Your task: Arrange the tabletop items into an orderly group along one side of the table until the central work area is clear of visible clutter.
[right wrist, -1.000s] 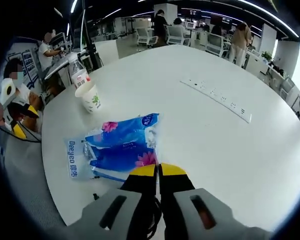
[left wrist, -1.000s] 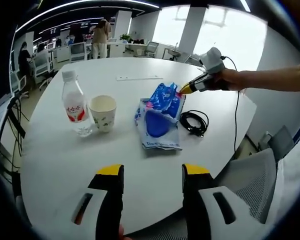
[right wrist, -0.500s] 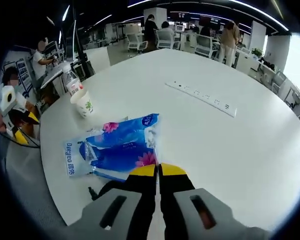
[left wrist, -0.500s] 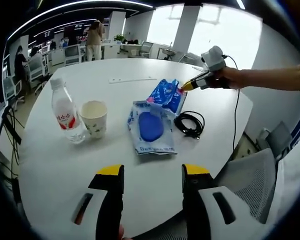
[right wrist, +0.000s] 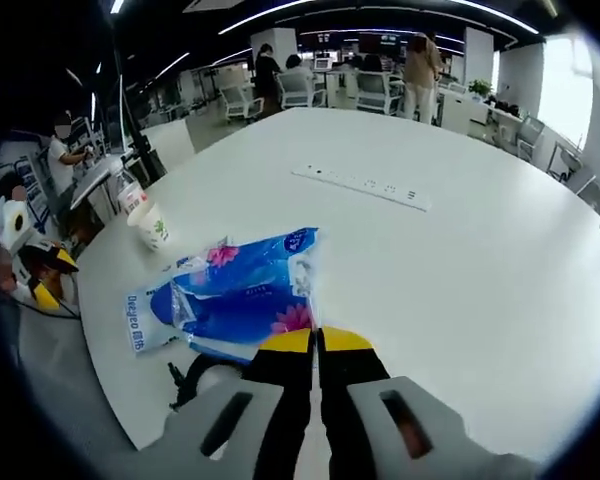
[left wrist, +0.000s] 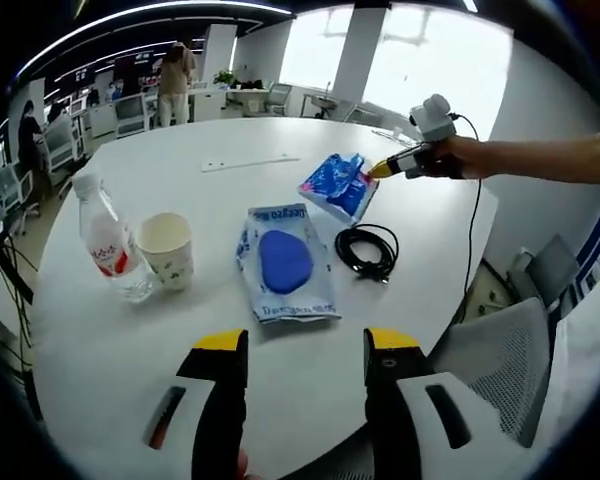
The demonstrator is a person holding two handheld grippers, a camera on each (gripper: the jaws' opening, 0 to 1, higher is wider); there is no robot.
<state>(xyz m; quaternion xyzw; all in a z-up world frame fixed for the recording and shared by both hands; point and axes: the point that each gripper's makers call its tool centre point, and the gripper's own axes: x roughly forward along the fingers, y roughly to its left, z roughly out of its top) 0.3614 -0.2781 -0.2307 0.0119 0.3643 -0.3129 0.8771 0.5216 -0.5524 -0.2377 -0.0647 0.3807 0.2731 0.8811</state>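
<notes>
Tissue pack, soft, light and crinkly, hangs pinched by one edge in the closed right gripper. Left gripper stands open, empty, well short of the flat pack.

The flat blue-and-white packet lying on the white worktop carries the brand word "Deeyeo" along its white edge, while print on the water bottle's red label stays too small to read.
</notes>
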